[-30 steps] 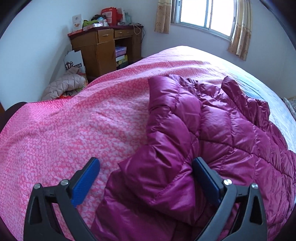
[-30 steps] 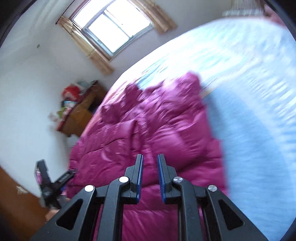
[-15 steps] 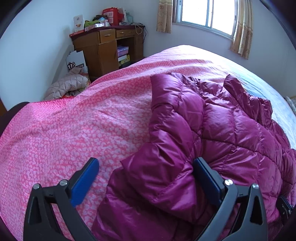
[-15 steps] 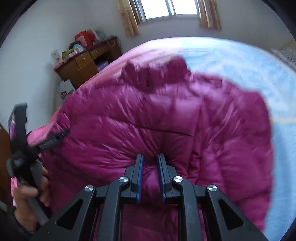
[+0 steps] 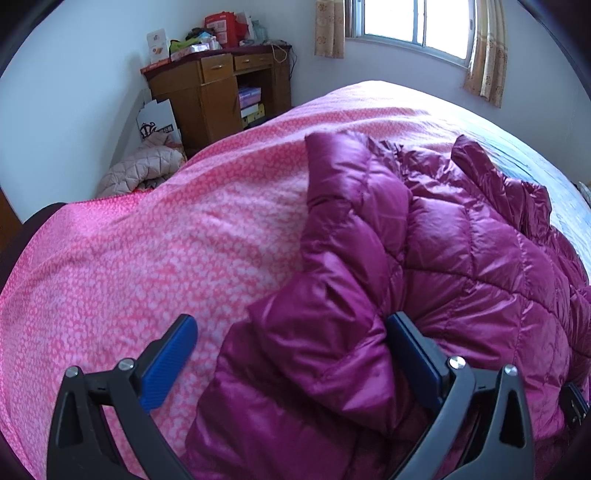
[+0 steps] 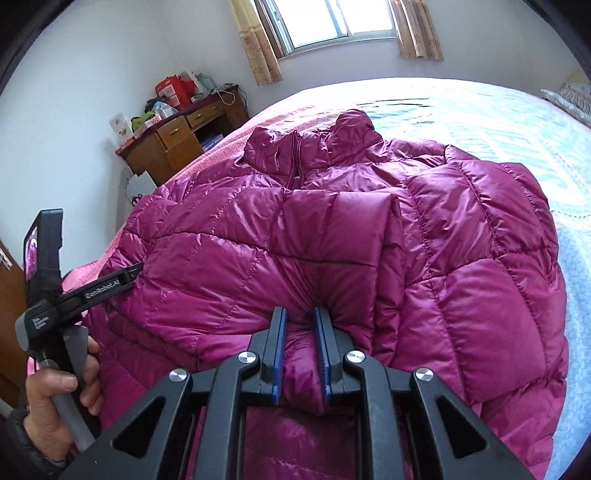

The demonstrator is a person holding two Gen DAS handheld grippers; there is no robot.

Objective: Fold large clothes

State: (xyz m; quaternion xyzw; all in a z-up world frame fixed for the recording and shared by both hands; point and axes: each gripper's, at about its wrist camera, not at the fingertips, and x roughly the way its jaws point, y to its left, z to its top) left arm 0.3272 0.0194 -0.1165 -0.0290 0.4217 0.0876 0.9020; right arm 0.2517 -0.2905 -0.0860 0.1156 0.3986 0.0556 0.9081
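Your jacket (image 6: 332,258), a shiny magenta quilted puffer, lies spread on the bed (image 5: 147,258), on the pink patterned blanket (image 5: 129,240) where it meets the pale blue cover (image 6: 498,122), with its collar toward the window (image 6: 332,22). One sleeve (image 6: 343,229) is folded across the front of the jacket, and the other sleeve (image 5: 343,206) lies along the jacket's edge on the pink side. Your right gripper (image 6: 300,343) sits at the jacket's near hem with its blue pads (image 6: 279,350) drawn close together, pinching a ridge of the magenta fabric between them. Your left gripper (image 5: 291,354) is at the jacket's pink-blanket edge with its fingers spread wide: the one pad (image 5: 413,354) is pushed against the puffy fabric, the other pad (image 5: 170,362) hangs over bare blanket, and a bulge of the jacket sits between them unclamped. From the right wrist view you can see your left hand (image 6: 59,402) wrapped around that gripper's grey handle, just beside the jacket's corner. Beyond the jacket, against the wall by the window, stands a wooden desk (image 5: 218,96) piled with boxes and clutter, and a pale quilted garment (image 5: 144,170) lies heaped on the floor next to it.
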